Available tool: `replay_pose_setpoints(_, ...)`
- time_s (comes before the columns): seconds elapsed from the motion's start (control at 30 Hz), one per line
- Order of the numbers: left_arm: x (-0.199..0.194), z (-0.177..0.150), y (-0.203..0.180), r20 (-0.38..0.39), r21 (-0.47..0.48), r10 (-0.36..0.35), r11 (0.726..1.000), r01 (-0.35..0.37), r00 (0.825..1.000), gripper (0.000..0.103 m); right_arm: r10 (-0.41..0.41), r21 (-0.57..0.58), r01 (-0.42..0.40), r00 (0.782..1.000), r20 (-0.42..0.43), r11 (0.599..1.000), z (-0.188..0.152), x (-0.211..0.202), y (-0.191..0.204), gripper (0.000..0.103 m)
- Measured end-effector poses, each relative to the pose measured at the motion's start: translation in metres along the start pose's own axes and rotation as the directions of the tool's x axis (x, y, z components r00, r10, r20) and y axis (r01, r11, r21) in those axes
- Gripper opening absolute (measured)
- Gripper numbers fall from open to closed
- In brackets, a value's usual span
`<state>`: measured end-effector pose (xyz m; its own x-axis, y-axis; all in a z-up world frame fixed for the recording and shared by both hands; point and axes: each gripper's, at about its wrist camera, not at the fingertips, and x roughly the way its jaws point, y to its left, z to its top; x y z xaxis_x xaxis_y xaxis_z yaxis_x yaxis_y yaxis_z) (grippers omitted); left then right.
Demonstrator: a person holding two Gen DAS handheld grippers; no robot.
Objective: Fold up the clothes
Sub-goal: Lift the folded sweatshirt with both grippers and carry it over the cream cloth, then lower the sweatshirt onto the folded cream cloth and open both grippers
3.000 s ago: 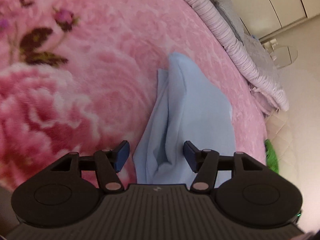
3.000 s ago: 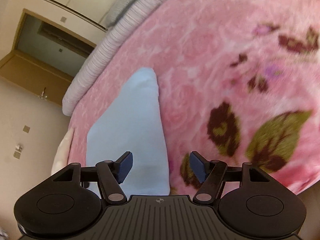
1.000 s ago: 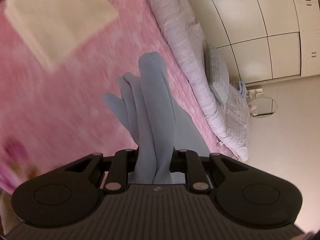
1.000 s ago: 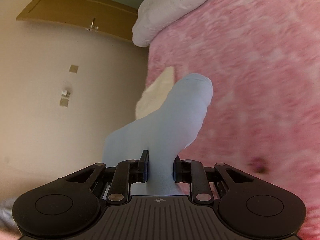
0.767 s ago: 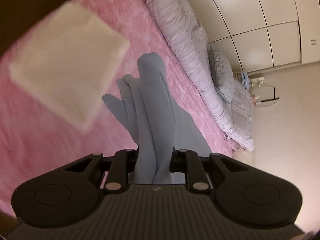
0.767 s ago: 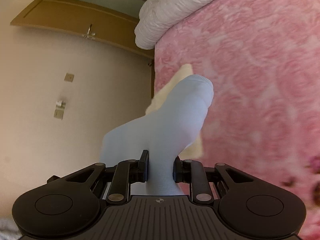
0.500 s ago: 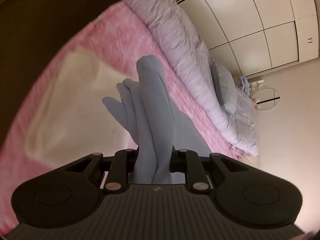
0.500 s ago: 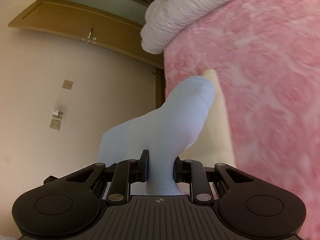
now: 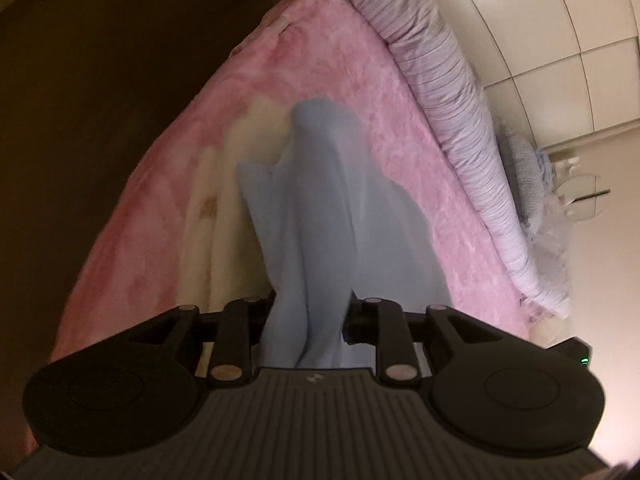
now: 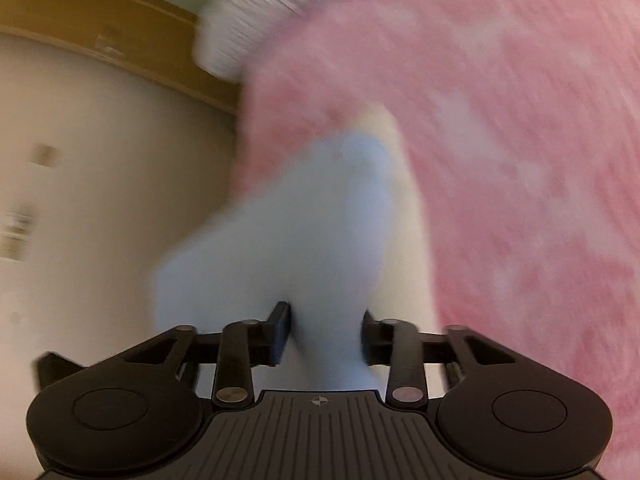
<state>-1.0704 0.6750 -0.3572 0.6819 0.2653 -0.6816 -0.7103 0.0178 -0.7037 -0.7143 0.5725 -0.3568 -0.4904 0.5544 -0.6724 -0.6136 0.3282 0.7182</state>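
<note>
A light blue garment (image 9: pixel 320 200) hangs bunched between the fingers of my left gripper (image 9: pixel 310 312). Its jaws are opening, and the pads still touch the cloth. The same blue garment (image 10: pixel 320 220) shows blurred in the right wrist view, between the fingers of my right gripper (image 10: pixel 324 332). Those jaws are opening too and stand clearly wider, loose around the cloth. Under the blue garment lies a folded cream garment (image 9: pixel 224 208), near the corner of the pink blanket (image 9: pixel 360 80). A strip of the cream garment (image 10: pixel 404 220) also shows beside the blue cloth.
A rolled striped duvet (image 9: pixel 452 92) runs along the far side of the bed, with white wardrobe doors (image 9: pixel 560 40) behind it. Left of the bed's edge is dark floor (image 9: pixel 100 100). The right wrist view shows a beige wall (image 10: pixel 100 160) and a wooden frame (image 10: pixel 100 24).
Both grippers carried the blue garment across the bed and down over the cream garment near the corner. Both pairs of jaws stand wider than before, the right one more.
</note>
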Motion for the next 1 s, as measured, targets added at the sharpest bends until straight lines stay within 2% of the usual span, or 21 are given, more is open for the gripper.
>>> replay_pose_setpoints(0.07, -0.007, -0.002, 0.007, 0.01, -0.059, -0.023, 0.998, 0.023, 1.0, 0.024, 0.025, 0.006, -0.025, 1.0, 0.017, 1.0, -0.002, -0.007, -0.002, 0.047)
replay_pose_setpoints(0.13, -0.015, -0.005, 0.012, 0.01, -0.109, -0.029, 0.994, 0.03, 1.0, 0.027, 0.011, 0.005, -0.011, 1.0, 0.009, 1.0, -0.002, -0.017, -0.005, 0.05)
replay_pose_setpoints(0.23, -0.032, -0.011, 0.011, 0.001, -0.106, 0.006, 0.994, -0.006, 1.0, 0.036, 0.015, 0.009, -0.015, 1.0, 0.009, 1.0, -0.011, -0.039, -0.013, 0.052)
replay_pose_setpoints(0.4, -0.059, -0.034, 0.016, -0.002, -0.124, 0.038, 0.992, -0.038, 0.999, 0.041, 0.028, 0.056, -0.026, 0.999, -0.042, 0.998, -0.046, -0.06, -0.029, 0.053)
replay_pose_setpoints(0.47, -0.06, -0.041, 0.017, 0.002, -0.118, 0.031, 0.992, -0.03, 1.0, 0.037, 0.021, 0.076, -0.018, 0.999, -0.04, 0.997, -0.058, -0.063, -0.032, 0.05)
replay_pose_setpoints(0.5, -0.06, -0.042, 0.017, -0.001, -0.112, 0.024, 0.993, -0.024, 1.0, 0.022, 0.01, 0.091, -0.007, 1.0, -0.027, 0.996, -0.06, -0.064, -0.033, 0.035)
replay_pose_setpoints(0.53, -0.06, -0.042, 0.017, -0.001, -0.107, 0.019, 0.994, -0.019, 1.0, 0.017, 0.002, 0.11, 0.001, 1.0, -0.025, 0.994, -0.06, -0.064, -0.033, 0.028)
replay_pose_setpoints(0.6, -0.065, -0.039, 0.014, 0.019, -0.101, 0.009, 0.995, -0.007, 1.0, 0.012, 0.041, 0.158, -0.034, 0.998, -0.037, 0.987, -0.058, -0.069, -0.036, 0.023)
replay_pose_setpoints(0.67, -0.072, -0.041, 0.013, 0.031, -0.099, 0.002, 0.995, 0.001, 1.0, 0.012, 0.068, 0.153, -0.061, 0.997, -0.045, 0.986, -0.057, -0.074, -0.034, 0.022)
replay_pose_setpoints(0.77, -0.066, -0.047, 0.014, -0.002, -0.074, 0.05, 0.996, -0.05, 0.999, 0.012, -0.003, 0.112, 0.011, 0.998, -0.07, 0.994, -0.059, -0.064, -0.037, 0.023)
replay_pose_setpoints(0.87, -0.062, -0.049, 0.014, 0.0, -0.068, 0.096, 0.993, -0.096, 0.995, 0.018, -0.07, 0.1, 0.078, 0.994, -0.085, 0.992, -0.057, -0.054, -0.033, 0.03)
replay_pose_setpoints(0.93, -0.069, -0.044, 0.0, 0.009, -0.021, 0.131, 0.991, -0.131, 0.991, 0.019, -0.119, 0.002, 0.119, 0.99, -0.078, 0.993, -0.048, -0.058, -0.012, 0.032)
replay_pose_setpoints(1.0, -0.082, -0.038, -0.022, 0.05, 0.077, 0.196, 0.977, -0.199, 0.979, 0.018, -0.198, -0.119, 0.195, 0.98, -0.013, 0.974, -0.039, -0.07, 0.013, 0.033)
